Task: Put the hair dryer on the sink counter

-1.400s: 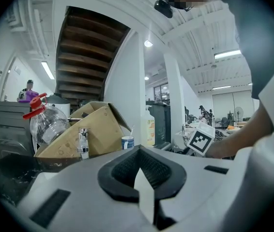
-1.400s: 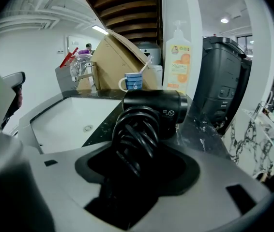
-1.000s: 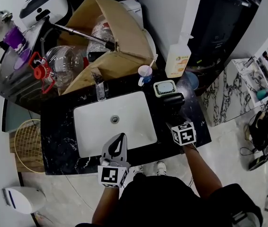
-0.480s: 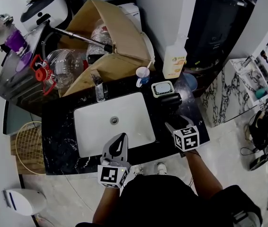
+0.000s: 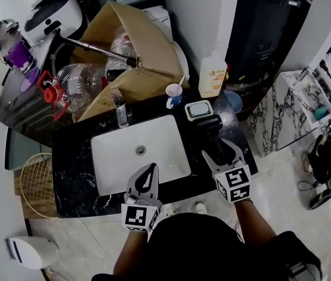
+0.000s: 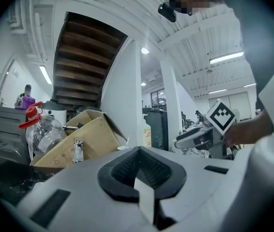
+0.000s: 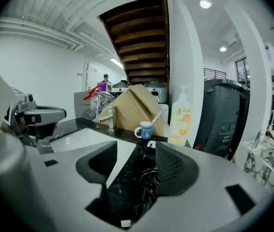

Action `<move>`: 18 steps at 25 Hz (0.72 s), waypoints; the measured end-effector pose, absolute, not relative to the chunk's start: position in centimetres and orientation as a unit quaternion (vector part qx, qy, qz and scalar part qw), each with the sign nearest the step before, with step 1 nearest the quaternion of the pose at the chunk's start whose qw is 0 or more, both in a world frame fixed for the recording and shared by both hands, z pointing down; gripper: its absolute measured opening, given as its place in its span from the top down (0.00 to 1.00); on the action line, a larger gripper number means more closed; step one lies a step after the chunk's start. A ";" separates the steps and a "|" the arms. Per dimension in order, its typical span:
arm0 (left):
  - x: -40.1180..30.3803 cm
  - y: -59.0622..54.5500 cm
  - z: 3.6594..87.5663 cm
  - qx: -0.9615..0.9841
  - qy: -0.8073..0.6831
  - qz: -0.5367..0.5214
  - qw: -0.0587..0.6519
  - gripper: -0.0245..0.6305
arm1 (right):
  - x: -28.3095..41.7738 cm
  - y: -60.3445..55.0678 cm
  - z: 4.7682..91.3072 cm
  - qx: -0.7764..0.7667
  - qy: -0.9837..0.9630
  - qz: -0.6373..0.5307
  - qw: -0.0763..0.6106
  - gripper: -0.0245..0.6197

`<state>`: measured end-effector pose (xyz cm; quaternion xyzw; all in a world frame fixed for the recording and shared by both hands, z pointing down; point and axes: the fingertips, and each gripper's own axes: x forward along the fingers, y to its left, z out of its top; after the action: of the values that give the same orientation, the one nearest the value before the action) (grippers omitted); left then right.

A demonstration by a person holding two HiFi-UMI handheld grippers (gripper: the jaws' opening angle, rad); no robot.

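Hair dryer (image 5: 209, 124), black, lies on the dark marble surface (image 5: 72, 157) just right of the white sink basin (image 5: 119, 157), a little right of centre in the head view. The right gripper (image 5: 220, 149) sits just below it, jaws spread, with a coiled black cord (image 7: 149, 182) lying between them. The left gripper (image 5: 147, 177), at lower centre by the basin's front rim, has its jaws pressed together on nothing.

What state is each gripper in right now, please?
Left gripper: shut, empty.
Right gripper: open, holding nothing; hair dryer lies on the counter.
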<state>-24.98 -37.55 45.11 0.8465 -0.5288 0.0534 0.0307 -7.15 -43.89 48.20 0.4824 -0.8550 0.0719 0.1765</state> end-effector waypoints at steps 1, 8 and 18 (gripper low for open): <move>-24.9 -37.6 45.0 0.847 -0.528 0.052 0.027 0.97 | -7.2 -43.6 47.3 0.485 -0.857 0.066 0.162 0.60; -24.0 -37.8 43.4 0.858 -0.512 0.049 0.001 0.97 | -6.2 -42.7 40.8 0.509 -0.857 0.008 0.084 0.77; -23.3 -38.0 41.4 0.860 -0.508 0.034 -0.010 0.97 | -7.4 -42.0 39.4 0.499 -0.863 -0.010 0.074 0.96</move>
<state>-23.33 -38.05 41.38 0.8604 -0.5083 0.0336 -0.0102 -7.35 -41.97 39.44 0.4993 -0.8632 -0.0100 0.0738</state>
